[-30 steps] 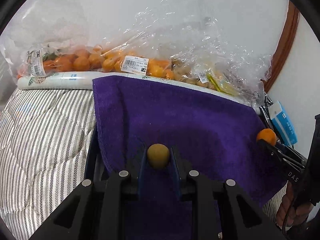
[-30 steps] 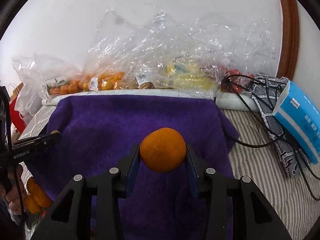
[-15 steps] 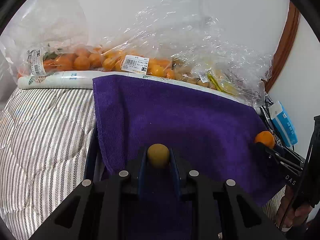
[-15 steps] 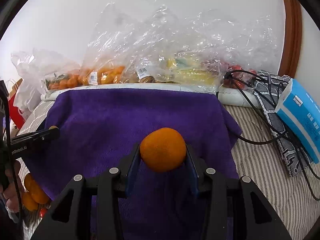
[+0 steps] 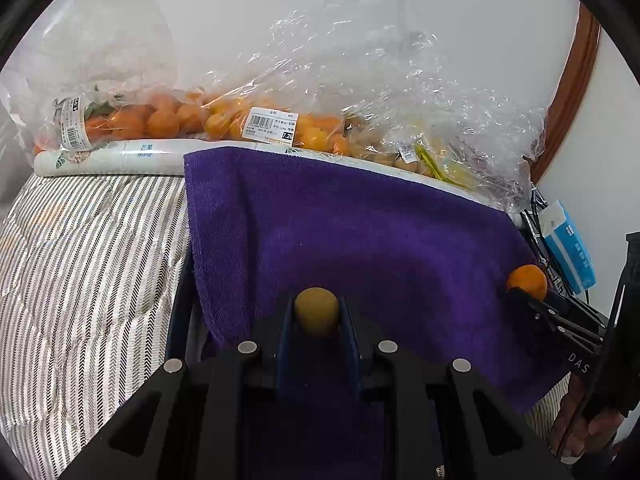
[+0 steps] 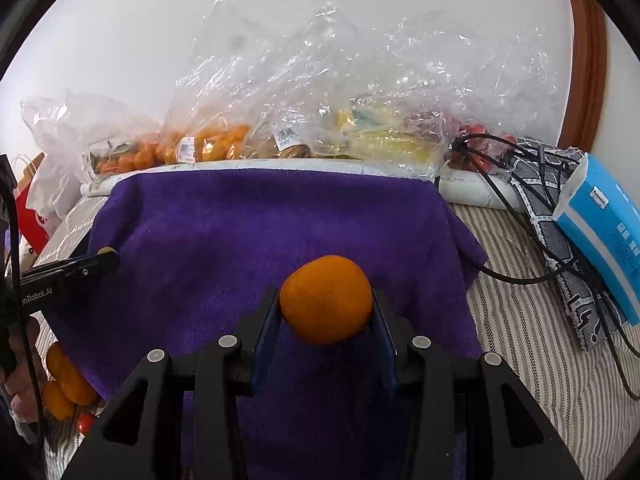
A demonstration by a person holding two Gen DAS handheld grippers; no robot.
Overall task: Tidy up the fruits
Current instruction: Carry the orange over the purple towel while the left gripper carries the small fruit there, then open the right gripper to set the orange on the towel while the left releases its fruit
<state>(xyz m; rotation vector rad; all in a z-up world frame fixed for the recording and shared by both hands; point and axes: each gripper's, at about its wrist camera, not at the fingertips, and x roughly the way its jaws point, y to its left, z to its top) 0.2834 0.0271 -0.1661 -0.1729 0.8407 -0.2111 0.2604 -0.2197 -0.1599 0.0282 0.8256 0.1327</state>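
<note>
Above the purple towel (image 6: pixel 256 216) we are holding both grippers: the left gripper (image 5: pixel 317 314) is pinching a small tan fruit (image 5: pixel 316 311), the right gripper (image 6: pixel 325 304) an orange (image 6: pixel 326 299).

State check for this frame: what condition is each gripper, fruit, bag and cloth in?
left gripper: shut on the small yellow-brown fruit, held above the towel.
right gripper: shut on the orange.
purple towel: spread flat, nothing lying on it.
clear plastic bags: crumpled, lined along the wall, fruit inside.
blue tissue pack: lying tilted on the striped bedding.
</note>
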